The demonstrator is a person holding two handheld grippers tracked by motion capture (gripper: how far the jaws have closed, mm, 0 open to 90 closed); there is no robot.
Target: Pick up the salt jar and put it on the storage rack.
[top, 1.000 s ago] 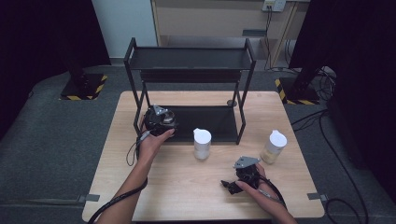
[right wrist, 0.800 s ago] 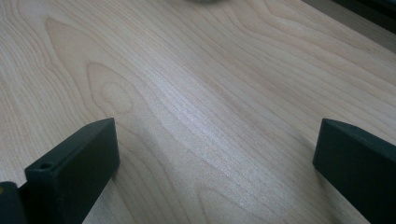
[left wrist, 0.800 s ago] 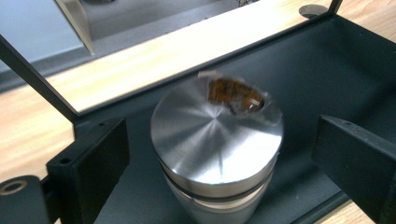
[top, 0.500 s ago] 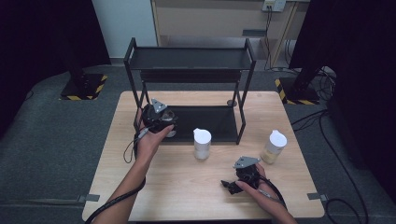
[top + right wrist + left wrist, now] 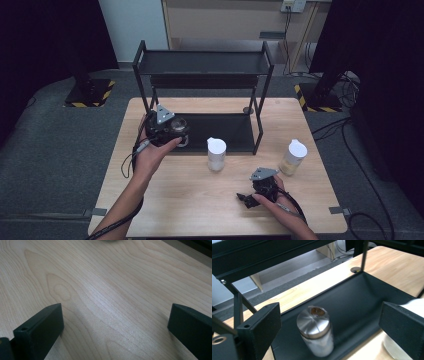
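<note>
— So where are the left tongs right now?

— Up by the black rack, at its left side. A hand holds them over the rack's bottom tray. Their two black jaws stand wide apart with nothing pinched between them.

— What is in front of them?

— A small jar with a shiny metal lid. It stands upright on the bottom tray, near the front edge. In the left gripper view it sits in the gap between the two jaws, but farther off, and the jaws do not touch it.

— And the right tongs?

— They lie low on the wooden surface, close to the person's side. Their jaws are spread wide too. Between them I see bare wood and no thing.

— Are there other things on the surface?

— Yes. A white bottle stands just in front of the rack, near the middle. A bottle with a white cap and yellowish stuff inside stands to the right of it, near the right tongs. The two bottles are well apart from each other.
</note>
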